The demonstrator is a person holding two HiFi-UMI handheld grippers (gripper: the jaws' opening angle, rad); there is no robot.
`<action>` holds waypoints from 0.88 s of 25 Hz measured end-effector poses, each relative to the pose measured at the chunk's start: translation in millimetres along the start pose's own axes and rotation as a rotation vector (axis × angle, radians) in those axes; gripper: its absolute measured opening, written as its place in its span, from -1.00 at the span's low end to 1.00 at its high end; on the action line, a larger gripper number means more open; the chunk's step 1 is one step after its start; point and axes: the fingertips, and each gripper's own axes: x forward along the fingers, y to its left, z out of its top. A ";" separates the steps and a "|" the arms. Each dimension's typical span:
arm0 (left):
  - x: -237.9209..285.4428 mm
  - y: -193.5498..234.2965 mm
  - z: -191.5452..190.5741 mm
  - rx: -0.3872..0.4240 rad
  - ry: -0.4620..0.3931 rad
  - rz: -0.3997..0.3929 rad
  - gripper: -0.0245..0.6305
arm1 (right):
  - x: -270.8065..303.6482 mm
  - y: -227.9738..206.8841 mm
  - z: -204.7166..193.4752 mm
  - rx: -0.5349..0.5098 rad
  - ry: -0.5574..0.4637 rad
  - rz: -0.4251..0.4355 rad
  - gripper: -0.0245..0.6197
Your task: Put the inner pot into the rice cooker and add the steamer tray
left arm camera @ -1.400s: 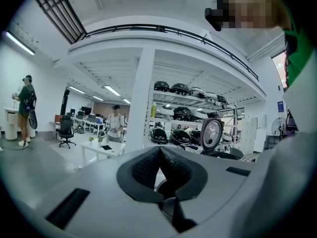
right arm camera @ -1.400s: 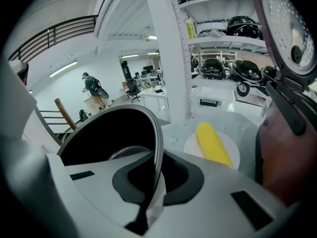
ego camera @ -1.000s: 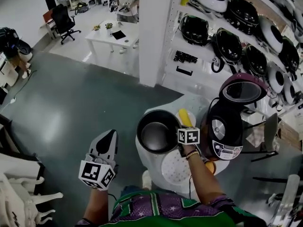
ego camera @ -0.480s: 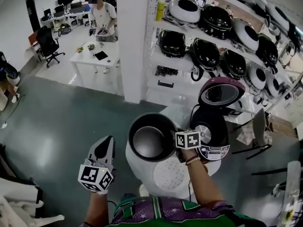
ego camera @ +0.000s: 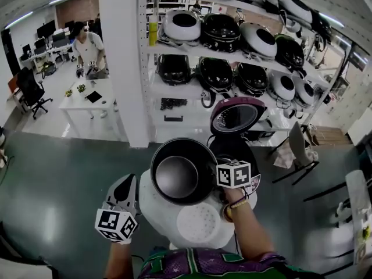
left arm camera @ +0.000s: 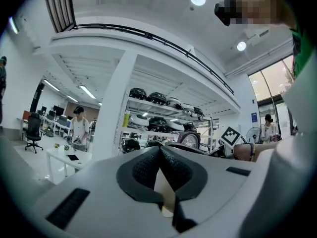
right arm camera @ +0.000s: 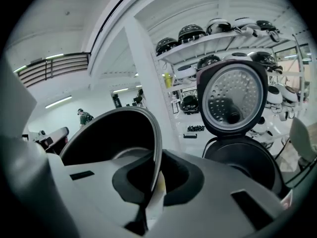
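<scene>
1. Pot held up at centre frame: the inner pot (ego camera: 177,176) has its rim clamped between the right gripper's (right arm camera: 154,180) jaws, over the round white table (ego camera: 152,214).
2. Rice cooker (ego camera: 232,150), lid raised, stands just right of the pot.
3. Steamer tray (ego camera: 199,222) lies on the table, lower centre.
4. Left gripper (ego camera: 128,182), lower left, is clenched on nothing.
</scene>
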 end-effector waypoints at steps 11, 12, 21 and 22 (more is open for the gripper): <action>43.8 -66.0 3.8 0.021 0.002 -0.091 -0.86 | -74.4 -69.7 18.2 0.072 -0.094 -0.073 -0.88; 46.6 -74.2 5.1 0.026 0.001 -0.092 -0.86 | -80.9 -76.6 20.5 0.074 -0.100 -0.072 -0.88; 74.4 -133.6 9.1 0.036 -0.006 -0.076 -0.86 | -118.8 -148.7 41.3 0.083 -0.141 -0.106 -0.87; 76.1 -138.7 7.8 0.040 -0.006 -0.070 -0.86 | -121.8 -157.9 42.3 0.085 -0.146 -0.112 -0.87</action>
